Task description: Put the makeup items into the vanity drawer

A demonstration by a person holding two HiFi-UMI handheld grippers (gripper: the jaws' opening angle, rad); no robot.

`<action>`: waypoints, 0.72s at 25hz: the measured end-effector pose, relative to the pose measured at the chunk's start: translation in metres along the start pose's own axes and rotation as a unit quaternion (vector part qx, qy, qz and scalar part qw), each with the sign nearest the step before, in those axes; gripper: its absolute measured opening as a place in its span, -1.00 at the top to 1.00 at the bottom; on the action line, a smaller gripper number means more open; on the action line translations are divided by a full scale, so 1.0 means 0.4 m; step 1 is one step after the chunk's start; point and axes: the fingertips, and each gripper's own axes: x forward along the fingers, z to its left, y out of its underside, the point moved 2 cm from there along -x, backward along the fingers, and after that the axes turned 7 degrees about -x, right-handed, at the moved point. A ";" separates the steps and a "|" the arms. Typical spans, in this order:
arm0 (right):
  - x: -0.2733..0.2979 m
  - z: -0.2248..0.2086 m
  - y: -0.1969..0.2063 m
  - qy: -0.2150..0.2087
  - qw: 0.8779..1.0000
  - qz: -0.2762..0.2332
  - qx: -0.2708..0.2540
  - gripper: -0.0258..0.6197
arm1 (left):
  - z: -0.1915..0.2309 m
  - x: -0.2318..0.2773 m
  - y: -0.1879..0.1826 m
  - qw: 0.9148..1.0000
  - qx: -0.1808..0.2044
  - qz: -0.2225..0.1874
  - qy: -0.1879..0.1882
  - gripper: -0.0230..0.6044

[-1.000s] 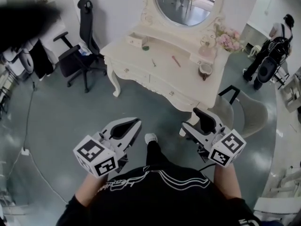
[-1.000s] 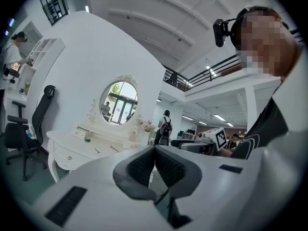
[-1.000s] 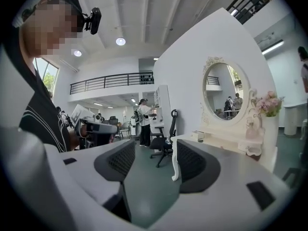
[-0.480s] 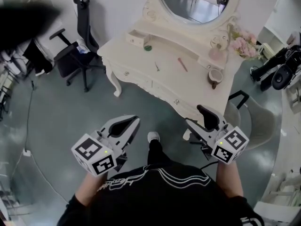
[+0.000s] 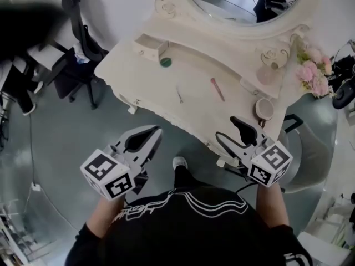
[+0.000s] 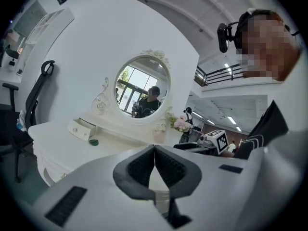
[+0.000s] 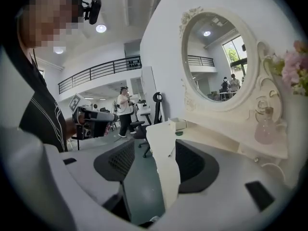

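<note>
From above, the head view lays out the whole vanity tabletop (image 5: 195,112), and only there can the makeup items be read clearly. A pink makeup stick (image 5: 217,89) lies flat near the tabletop's middle, its long axis slanting from upper left to lower right of the frame. A slim metal tool (image 5: 179,95) lies well left of it, running almost straight up and down the frame. A round green item (image 5: 165,62) sits further toward the upper left, just beside a small drawer (image 5: 148,44) whose inside shows from above. A cup (image 5: 264,108), a glass bottle (image 5: 268,73) and pink flowers (image 5: 314,75) stand at the tabletop's right end. An office chair (image 5: 77,40) stands at the upper left.

Both grippers hover short of the vanity's front edge, touching none of these. The left gripper (image 5: 157,131) points up and to the right. Its own view shows the left gripper (image 6: 154,150) with jaws pressed together at the tips and nothing between them. That view also shows the oval mirror (image 6: 143,86) reflecting a person, and the right gripper's marker cube (image 6: 220,139) at centre right.

The right gripper (image 5: 226,129) has its jaws spread. In its own view the right gripper (image 7: 154,162) frames only the tabletop's near edge in the gap. The metal tool appears there as a thin sliver, and the pink stick cannot be made out. At left that view shows the left gripper and another person (image 7: 126,107) standing far behind.
</note>
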 end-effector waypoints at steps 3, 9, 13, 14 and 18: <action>0.072 -0.104 0.004 0.003 1.000 0.016 0.010 0.06 | 0.080 0.099 -0.045 1.000 -0.008 0.011 -0.002 0.85; 0.160 -0.238 0.022 0.012 0.999 0.032 0.034 0.06 | 0.162 0.204 -0.083 0.999 -0.012 0.029 -0.012 0.85; 0.197 -0.276 0.047 0.019 0.998 0.050 0.030 0.06 | 0.206 0.218 -0.077 0.999 -0.019 0.030 -0.028 0.86; 0.207 -0.285 0.051 0.022 0.998 0.054 0.029 0.06 | 0.216 0.219 -0.077 0.999 -0.022 0.028 -0.031 0.86; 0.238 -0.330 0.070 0.049 0.996 0.064 0.032 0.06 | 0.243 0.225 -0.077 0.999 -0.026 0.028 -0.038 0.86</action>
